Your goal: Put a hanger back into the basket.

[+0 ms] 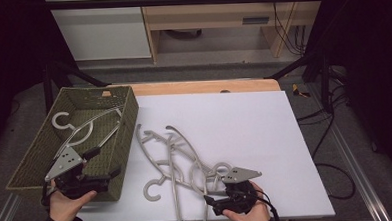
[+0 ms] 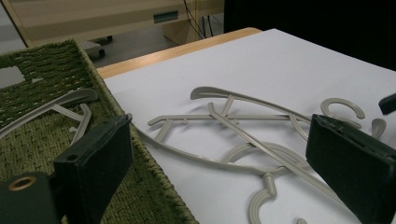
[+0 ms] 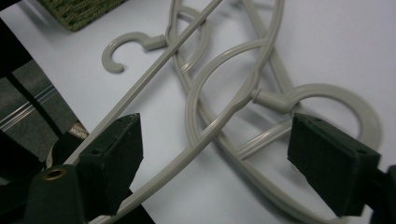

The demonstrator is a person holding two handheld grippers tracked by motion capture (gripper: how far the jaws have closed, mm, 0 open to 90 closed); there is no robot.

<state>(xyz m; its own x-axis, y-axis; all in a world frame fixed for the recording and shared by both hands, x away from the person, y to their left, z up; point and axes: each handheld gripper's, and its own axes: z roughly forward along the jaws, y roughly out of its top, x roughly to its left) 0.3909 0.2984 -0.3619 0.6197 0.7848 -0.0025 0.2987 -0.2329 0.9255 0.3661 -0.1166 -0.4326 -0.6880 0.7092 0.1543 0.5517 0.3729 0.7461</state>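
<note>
A: High view — a tangle of grey hangers (image 1: pixel 178 159) is seen lying on the white table top (image 1: pixel 244 123), just right of the green woven basket (image 1: pixel 33 152). One more hanger (image 1: pixel 82 128) is seen lying inside the basket. The left gripper (image 1: pixel 106 162) is held over the basket's near right corner, and the right gripper (image 1: pixel 215 192) is held low at the near end of the pile, beside a hook (image 1: pixel 221 168).

B: Jaw state cannot be judged well from above. Left gripper view — its two black pads (image 2: pixel 100 161) are seen wide apart, with nothing between them; the basket rim (image 2: pixel 119 114) and the pile on the table (image 2: pixel 243 135) are framed beyond, the basket hanger's arm (image 2: pixel 46 106) at left.

A: Right gripper view — detail hidden from above is recorded: the jaws are still fairly wide, pads (image 3: pixel 114 154) clear of the plastic. A hanger shoulder (image 3: pixel 224 112) and the neck of its hook (image 3: pixel 327 100) are seen lying between them, not yet pinched. A second hook (image 3: pixel 123 46) is seen farther off, near the basket corner (image 3: pixel 77 11).

B: Noted — nothing is gripped by either gripper.
</note>
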